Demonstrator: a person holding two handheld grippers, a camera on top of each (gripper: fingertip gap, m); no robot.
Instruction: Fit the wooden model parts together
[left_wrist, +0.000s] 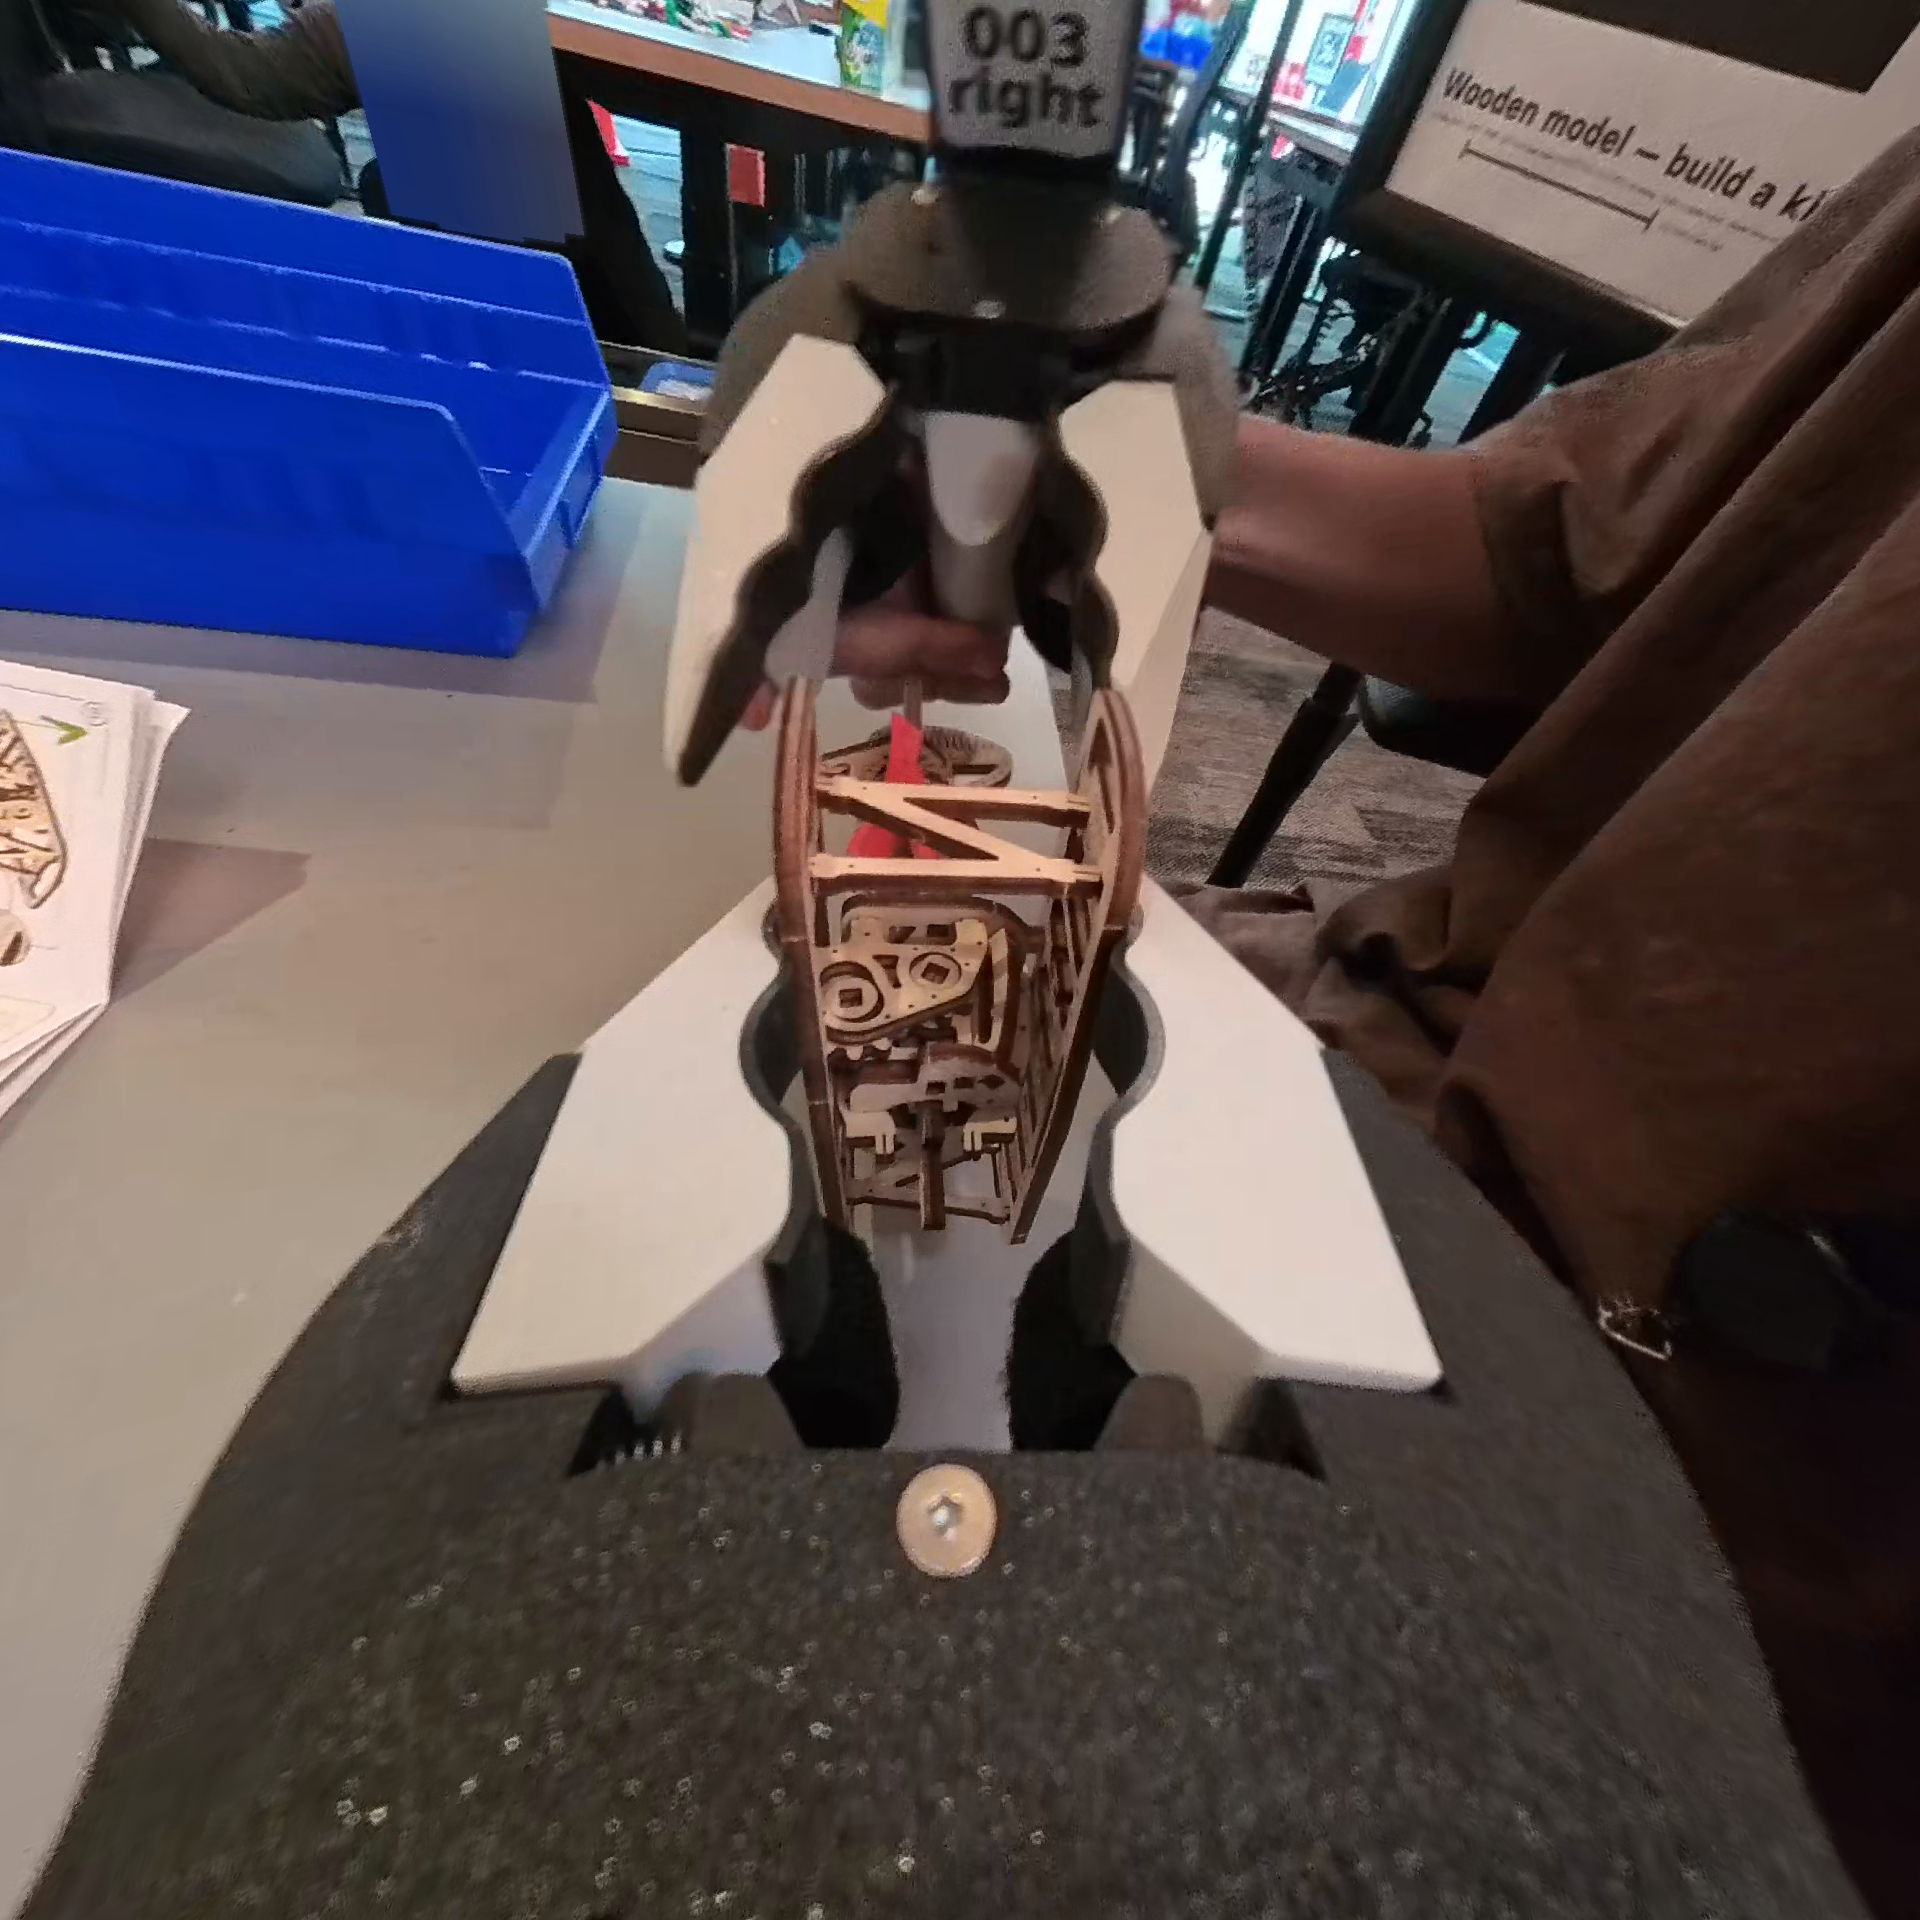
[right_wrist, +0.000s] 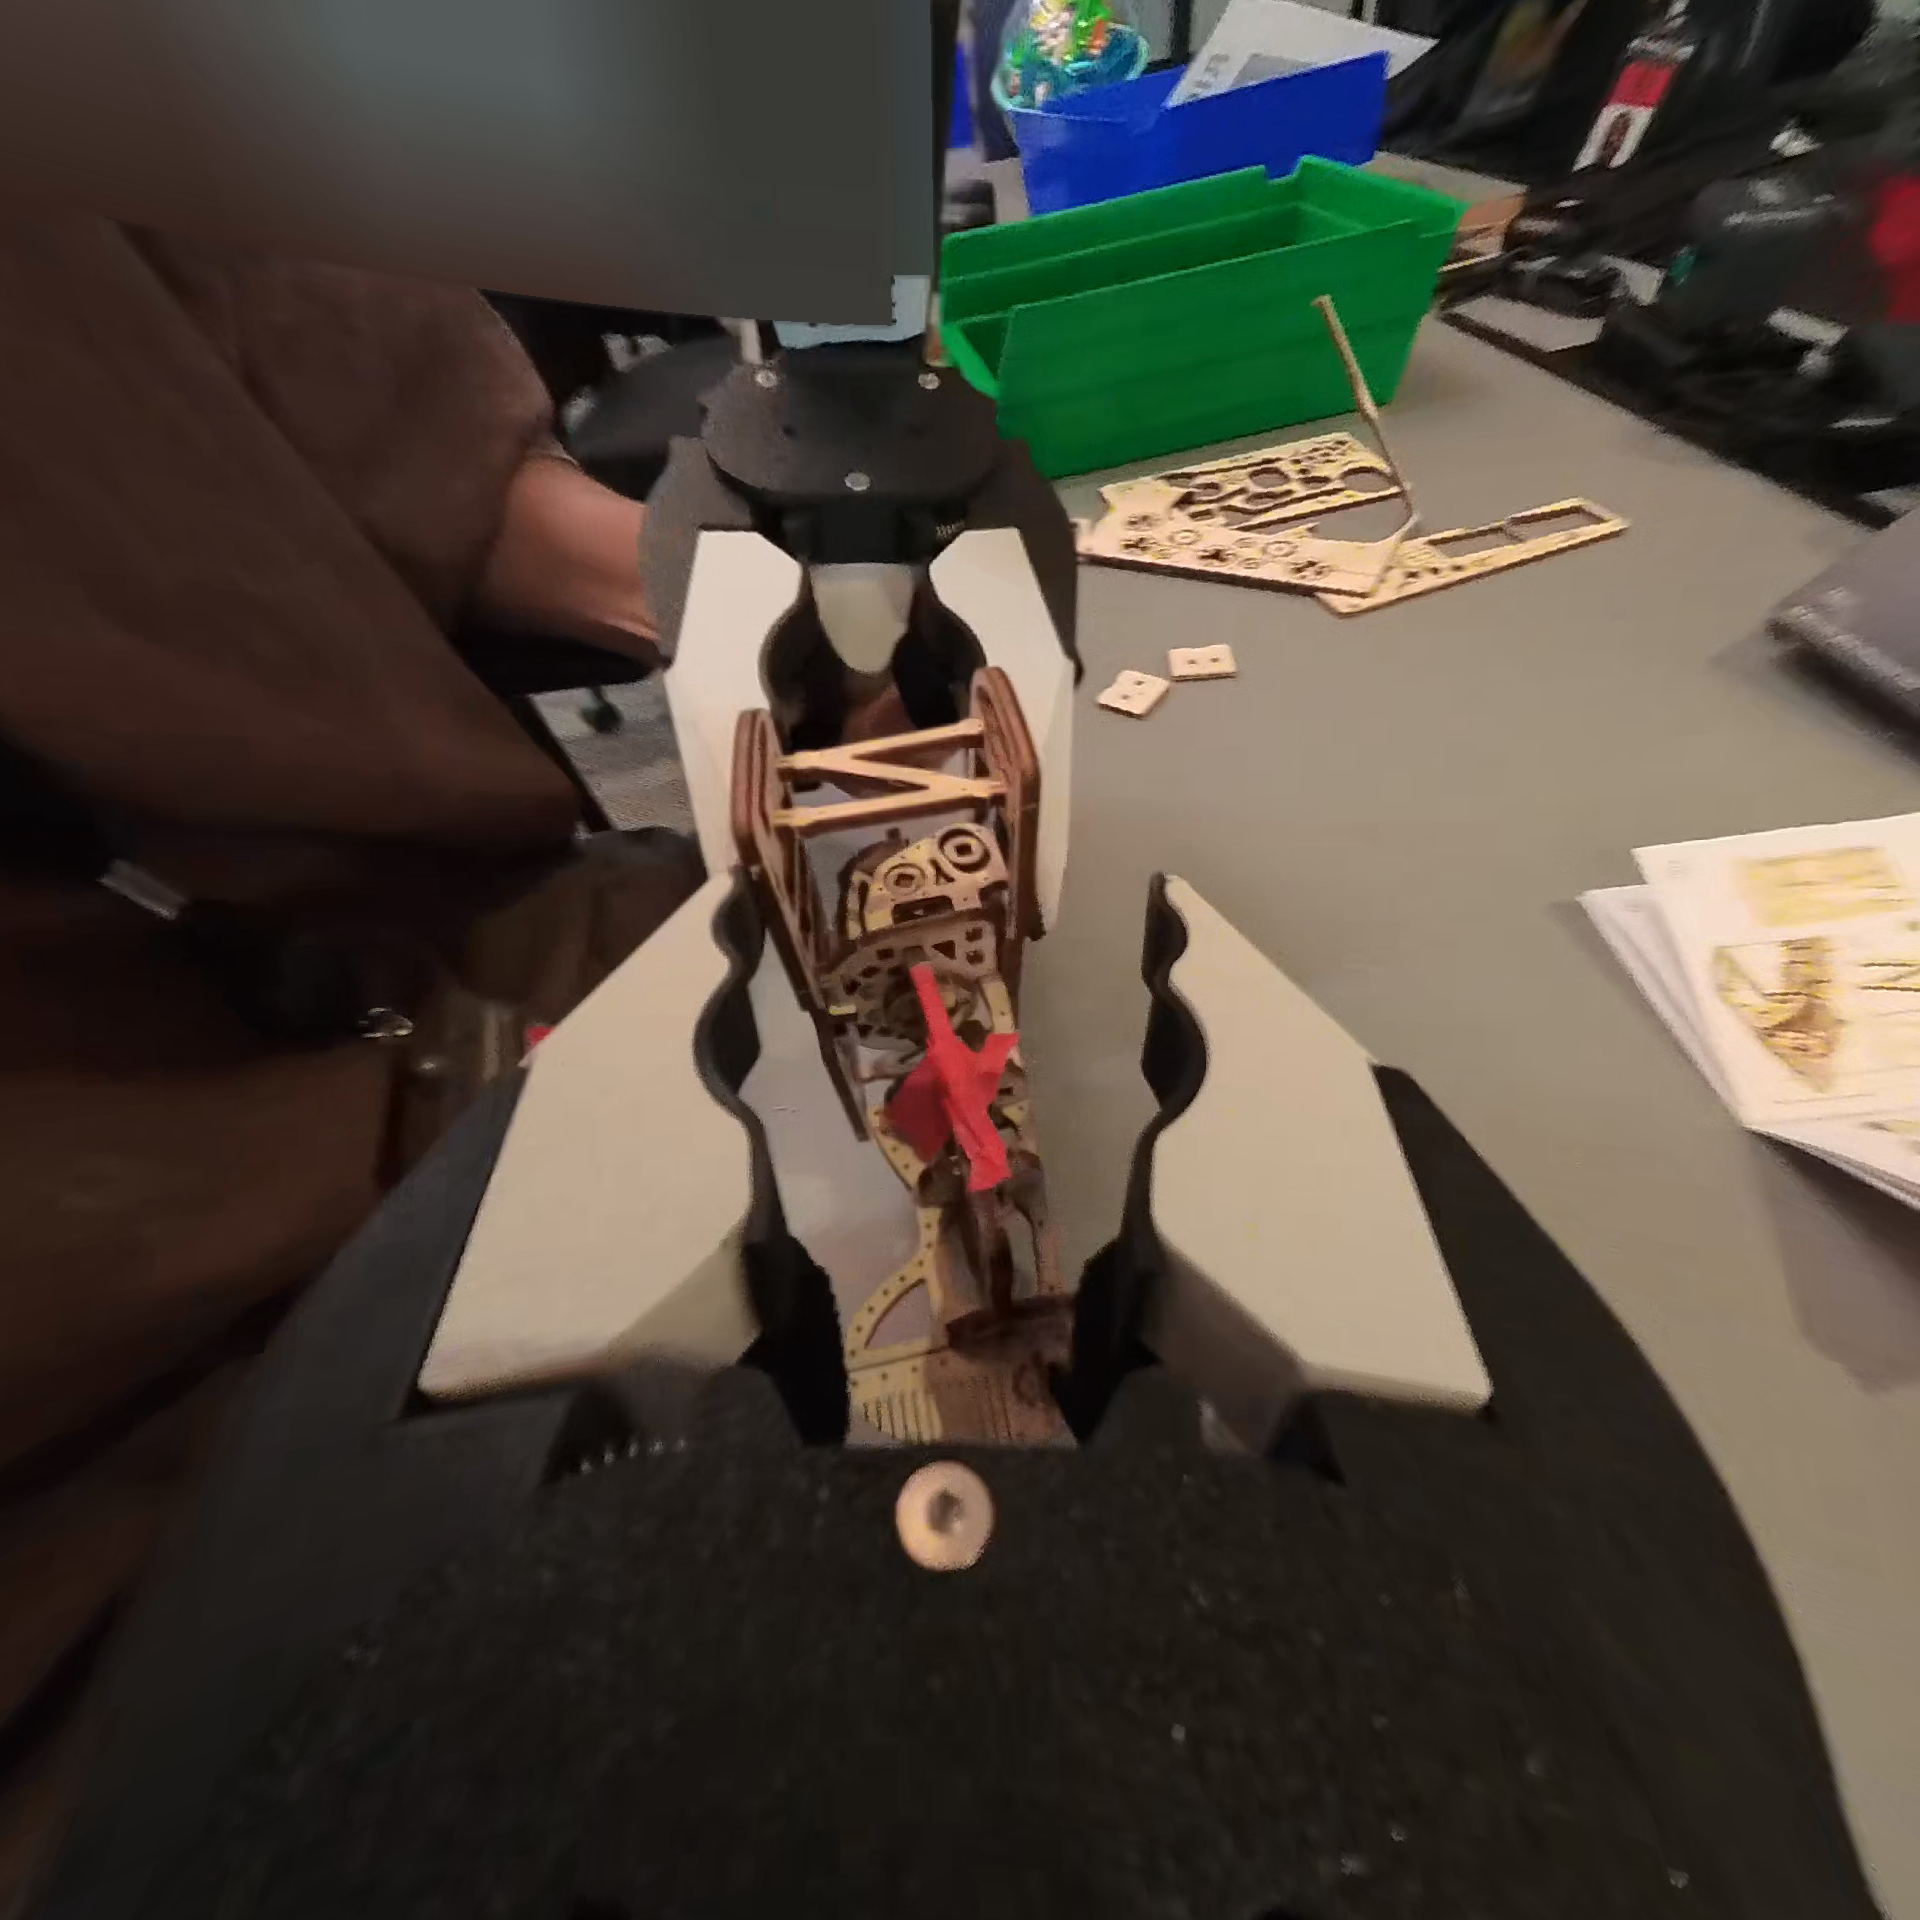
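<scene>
The wooden model (left_wrist: 940, 997) is mostly built and is held up over the grey worktop (right_wrist: 1403, 831) between both tools; the left hand-held gripper (left_wrist: 940, 1039) pinches its frame; the right hand-held gripper (right_wrist: 935, 1060) is spread around the end with the red piece (right_wrist: 961, 1091), not squeezing; part sheets (right_wrist: 1340, 520) and two small pieces (right_wrist: 1164, 675) wait near the far edge by the green bin (right_wrist: 1195, 312), so more fitting looks left.
</scene>
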